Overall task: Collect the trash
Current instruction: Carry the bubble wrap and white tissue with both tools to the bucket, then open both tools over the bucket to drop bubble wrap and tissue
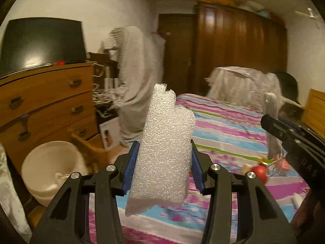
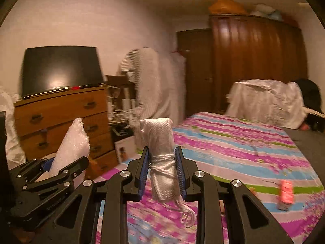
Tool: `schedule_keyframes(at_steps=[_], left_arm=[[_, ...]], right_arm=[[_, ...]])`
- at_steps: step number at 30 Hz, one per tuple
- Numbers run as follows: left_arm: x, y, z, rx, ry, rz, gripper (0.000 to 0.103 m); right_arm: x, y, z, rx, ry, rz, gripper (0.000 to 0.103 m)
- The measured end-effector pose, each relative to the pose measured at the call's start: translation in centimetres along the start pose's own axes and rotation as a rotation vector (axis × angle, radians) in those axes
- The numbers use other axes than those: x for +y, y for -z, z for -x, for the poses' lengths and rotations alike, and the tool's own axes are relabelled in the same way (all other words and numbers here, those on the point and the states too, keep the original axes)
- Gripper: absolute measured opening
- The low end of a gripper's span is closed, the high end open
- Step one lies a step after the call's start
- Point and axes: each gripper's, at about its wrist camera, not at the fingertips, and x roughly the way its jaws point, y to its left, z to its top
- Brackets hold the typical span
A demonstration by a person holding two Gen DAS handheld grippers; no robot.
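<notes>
Left hand-held gripper [image 1: 162, 170] clenched on a white foam piece [image 1: 162, 152], right hand-held gripper [image 2: 162, 172] clenched on a string-tied paper roll [image 2: 160, 158], both above the striped bed [image 2: 243, 146]; keep both squeezed while carrying toward the cream bin [image 1: 50, 168]

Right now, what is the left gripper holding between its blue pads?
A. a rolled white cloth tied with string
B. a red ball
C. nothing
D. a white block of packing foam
D: in the left wrist view the left gripper has its blue pads pressed on both sides of the white block of packing foam; the tied cloth roll sits in the right gripper.
</notes>
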Motion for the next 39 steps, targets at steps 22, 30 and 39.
schedule_keyframes(at_steps=[22, 30, 39], left_arm=[[24.0, -2.3, -3.5, 0.175, -0.264, 0.18, 0.046], [29.0, 0.0, -7.2, 0.337, -0.23, 0.246, 0.046], [34.8, 2.6, -8.6, 0.418, -0.259, 0.319, 0.046]], right_arm=[[30.2, -5.8, -21.5, 0.355, -0.48, 0.091, 0.027], [37.6, -1.9, -30.0, 0.643, -0.576, 0.103, 0.027], [39.3, 1.2, -35.4, 0.799, -0.538, 0.131, 0.027]])
